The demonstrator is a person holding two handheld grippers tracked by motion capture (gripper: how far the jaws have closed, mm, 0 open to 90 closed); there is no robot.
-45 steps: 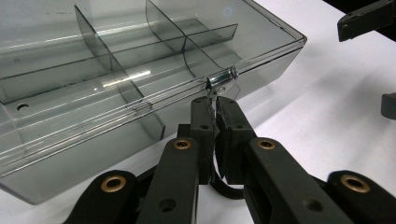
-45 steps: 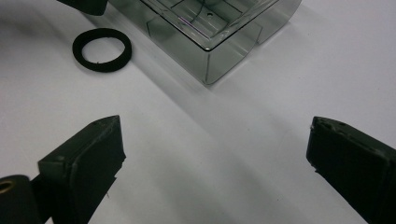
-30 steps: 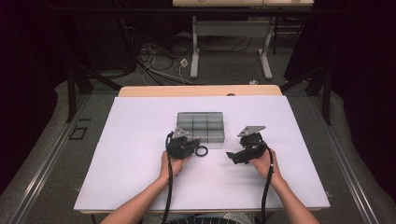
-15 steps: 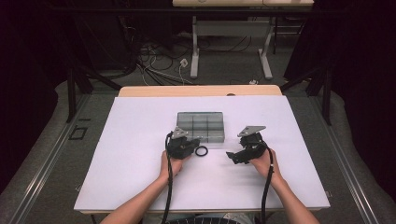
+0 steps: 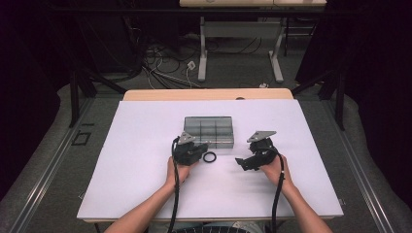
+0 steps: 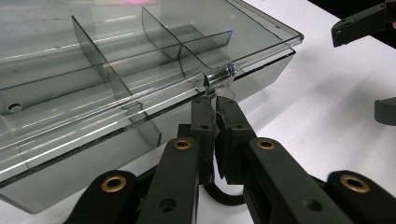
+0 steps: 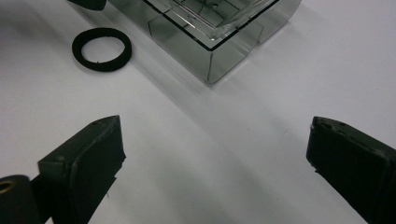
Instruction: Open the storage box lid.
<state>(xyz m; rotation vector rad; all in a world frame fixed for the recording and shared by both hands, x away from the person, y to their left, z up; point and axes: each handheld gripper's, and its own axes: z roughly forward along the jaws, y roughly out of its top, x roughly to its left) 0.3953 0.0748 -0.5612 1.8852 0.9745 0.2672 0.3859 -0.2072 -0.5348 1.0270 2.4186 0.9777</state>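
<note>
A clear plastic box (image 5: pixel 209 130) with inner dividers lies shut on the white table (image 5: pixel 145 194). My left gripper (image 5: pixel 200 148) is at its front edge. In the left gripper view its jaws are shut, with the tips (image 6: pixel 215 105) pinching the lower edge of the box's clear latch (image 6: pixel 217 78). A black ring (image 5: pixel 210 157) lies flat on the table just right of that gripper, also showing as the ring (image 7: pixel 102 49) in the right gripper view. My right gripper (image 5: pixel 241 163) hovers open over bare table, right of the ring, with nothing between its fingers (image 7: pixel 88 158).
The box corner (image 7: pixel 219 51) lies ahead of my right gripper. A wooden strip (image 5: pixel 209 93) borders the table's far edge. Beyond it are desk legs and cables on the floor (image 5: pixel 194 63). Bare white surface lies to both sides of the hands.
</note>
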